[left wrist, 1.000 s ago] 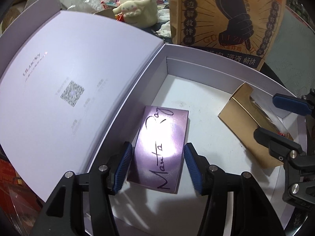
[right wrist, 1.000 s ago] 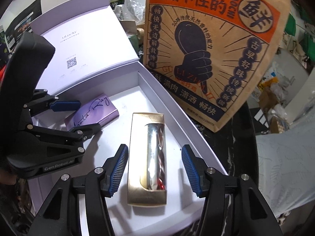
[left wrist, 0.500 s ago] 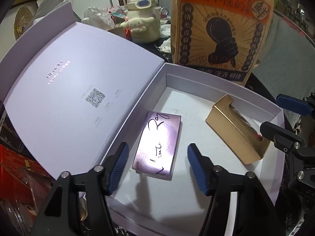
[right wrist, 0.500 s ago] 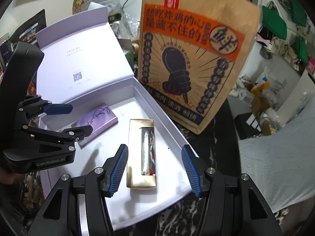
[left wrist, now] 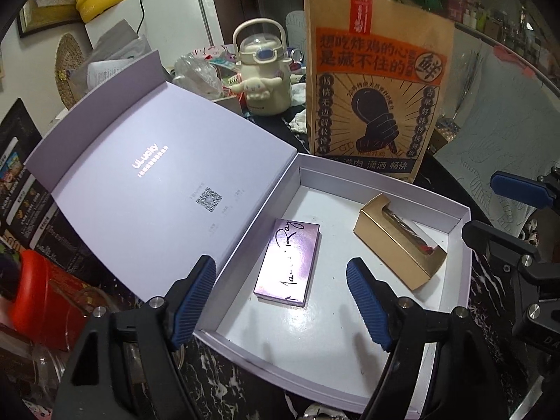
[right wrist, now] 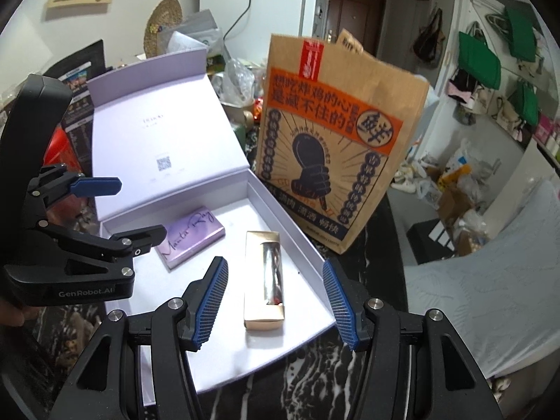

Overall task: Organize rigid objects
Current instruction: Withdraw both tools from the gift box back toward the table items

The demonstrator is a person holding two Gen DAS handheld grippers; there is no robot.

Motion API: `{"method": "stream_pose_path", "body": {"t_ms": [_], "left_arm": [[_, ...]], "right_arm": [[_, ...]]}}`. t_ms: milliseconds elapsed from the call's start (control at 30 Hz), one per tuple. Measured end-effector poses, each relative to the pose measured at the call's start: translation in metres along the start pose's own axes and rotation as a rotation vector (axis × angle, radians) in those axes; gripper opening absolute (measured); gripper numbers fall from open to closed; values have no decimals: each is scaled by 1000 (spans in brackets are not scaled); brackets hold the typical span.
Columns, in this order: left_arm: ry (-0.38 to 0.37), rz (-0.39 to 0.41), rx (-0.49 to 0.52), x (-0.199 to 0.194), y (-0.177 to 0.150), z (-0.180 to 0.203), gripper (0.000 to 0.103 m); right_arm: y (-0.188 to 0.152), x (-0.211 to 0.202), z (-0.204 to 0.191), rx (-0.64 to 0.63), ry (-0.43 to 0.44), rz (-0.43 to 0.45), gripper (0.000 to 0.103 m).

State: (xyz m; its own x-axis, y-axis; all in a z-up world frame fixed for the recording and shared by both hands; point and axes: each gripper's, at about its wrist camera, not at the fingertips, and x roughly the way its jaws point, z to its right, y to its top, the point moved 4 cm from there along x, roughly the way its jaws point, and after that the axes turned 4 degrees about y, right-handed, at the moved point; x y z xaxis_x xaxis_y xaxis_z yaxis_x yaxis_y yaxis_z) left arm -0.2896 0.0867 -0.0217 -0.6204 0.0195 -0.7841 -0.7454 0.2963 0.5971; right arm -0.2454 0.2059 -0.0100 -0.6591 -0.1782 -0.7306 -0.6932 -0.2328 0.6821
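Note:
An open lilac gift box (left wrist: 350,399) (right wrist: 280,206) lies on the dark marble table, its lid (left wrist: 147,189) (right wrist: 157,133) folded back to the left. Inside lie a flat purple box with black script (left wrist: 288,262) (right wrist: 190,236) and a gold window box (left wrist: 399,241) (right wrist: 265,280). My left gripper (left wrist: 280,301) (right wrist: 126,206) is open and empty, raised above the purple box. My right gripper (right wrist: 274,301) (left wrist: 497,206) is open and empty, raised above the gold box.
A tall brown paper bag with Chinese print (left wrist: 374,105) (right wrist: 332,161) stands just behind the gift box. A cream kettle-shaped bottle (left wrist: 262,80) and clutter sit behind the lid. A red container (left wrist: 42,290) is at the left. A pale cloth (right wrist: 472,315) lies at the right.
Both grippers have pulled back and up, away from the gift box, so the two boxes inside look smaller. Both stayed open. The boxes have not moved.

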Motion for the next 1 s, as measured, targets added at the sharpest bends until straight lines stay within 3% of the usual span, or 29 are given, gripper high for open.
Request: {"method": "stream_pose_path", "body": {"t_ms": [133,200,233,800,833,900,1000], "left_arm": [[-4,21,-11,-24,-9,-4,77],[-6,34,-12,-33,-9,-6,77],[-5,45,-13,-38,-10,-7,77],[8,142,-38,-95,-26,-17,78],[7,147,-40,-98,-27,-17,79],[4,157,-42,-107,-32,-18,103],[12,189,-39,-121,-38,-17,103]], "right_arm": [[1,-15,-3,0,-6,24,58],[1,-25,-4,4,-3,44,72],[1,-29,-5,7,2,57,73],[-3,-97,-26,-20,-4,172,80],[-4,-101,-28,-22,-3,179,81],[-7,-109,-30,-25,-3,195,82],[-11,-121,-35,-28,-7,213,82]]}}
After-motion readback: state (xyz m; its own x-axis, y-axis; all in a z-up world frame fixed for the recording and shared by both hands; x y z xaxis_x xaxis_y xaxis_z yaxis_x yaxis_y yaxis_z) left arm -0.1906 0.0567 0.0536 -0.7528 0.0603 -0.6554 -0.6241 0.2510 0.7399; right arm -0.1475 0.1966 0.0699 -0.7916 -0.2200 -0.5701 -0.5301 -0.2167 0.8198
